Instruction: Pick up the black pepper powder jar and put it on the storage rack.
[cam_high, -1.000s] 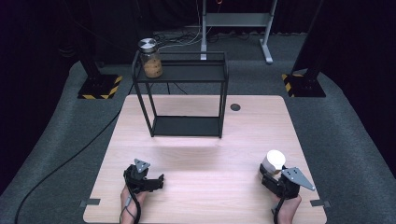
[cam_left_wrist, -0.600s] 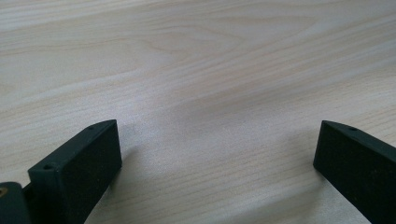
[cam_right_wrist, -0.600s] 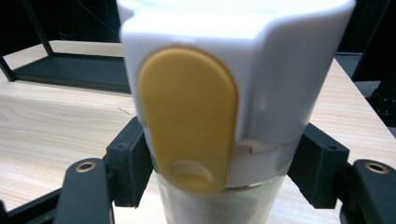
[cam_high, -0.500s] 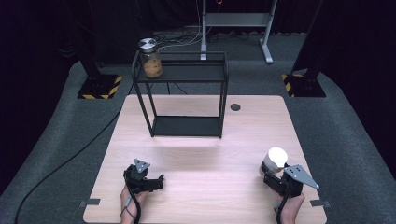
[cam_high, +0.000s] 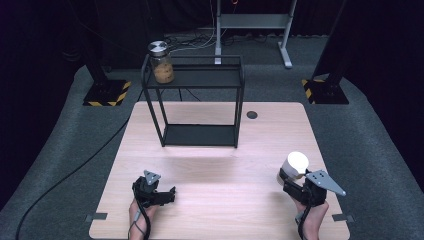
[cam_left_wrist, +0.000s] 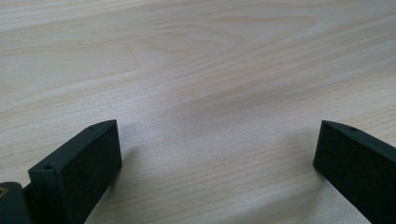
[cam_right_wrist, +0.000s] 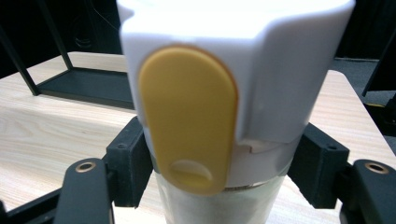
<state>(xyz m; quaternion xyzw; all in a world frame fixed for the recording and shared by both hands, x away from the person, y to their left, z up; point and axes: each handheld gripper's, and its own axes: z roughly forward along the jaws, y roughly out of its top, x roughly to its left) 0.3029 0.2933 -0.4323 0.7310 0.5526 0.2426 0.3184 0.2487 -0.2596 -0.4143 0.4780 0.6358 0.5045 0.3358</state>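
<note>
Wooden table, one rack, two jars, left gripper fingers wide, right gripper clamping white-lidded jar.

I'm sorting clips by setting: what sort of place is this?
Probably a lab or recording studio: a lone wooden table on grey carpet, dark surroundings, hazard-striped stand bases and a loose floor cable.

From above the near edge we look forward and down over the whole table. Our left gripper camera faces its wood closely. Our right gripper camera looks across toward the black rack, also seen from above.
</note>
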